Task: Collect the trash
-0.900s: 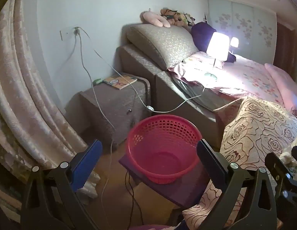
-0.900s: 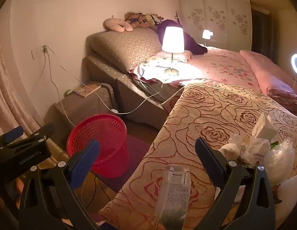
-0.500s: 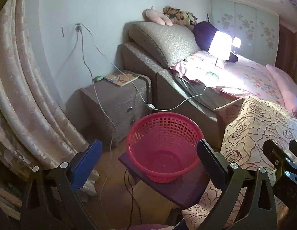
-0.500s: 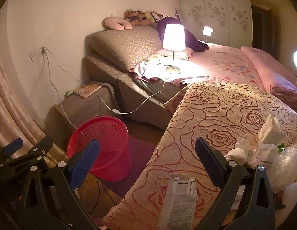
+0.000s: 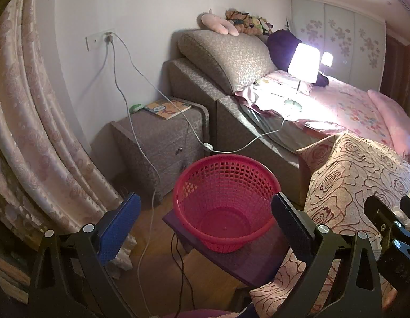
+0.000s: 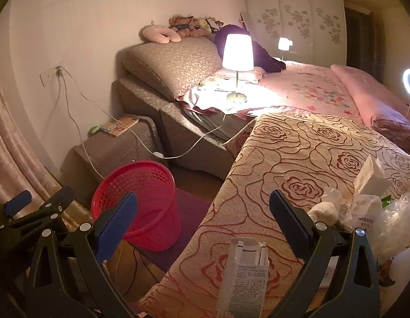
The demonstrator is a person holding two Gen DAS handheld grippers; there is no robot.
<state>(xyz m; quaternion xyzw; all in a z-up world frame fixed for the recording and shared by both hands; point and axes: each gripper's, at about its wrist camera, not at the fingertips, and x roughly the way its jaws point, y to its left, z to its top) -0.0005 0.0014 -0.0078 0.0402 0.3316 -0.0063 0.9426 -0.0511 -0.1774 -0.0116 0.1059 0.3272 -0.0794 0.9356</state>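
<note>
Both views have drifted slightly right; right gripper (image 6: pixel 202 213) fingers spread wide, white carton (image 6: pixel 244 275) lying between, untouched.

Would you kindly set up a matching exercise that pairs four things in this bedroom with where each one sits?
Things:
1. red basket
2. lit lamp
3. book
4. white carton

Places:
A. on the nightstand
B. on the rose-patterned cover, in front of the right gripper
C. on the bed, beside the pillow
D. on a purple stool beside the bed

Pairs: 1-D, 2-C, 3-A, 4-B
</note>
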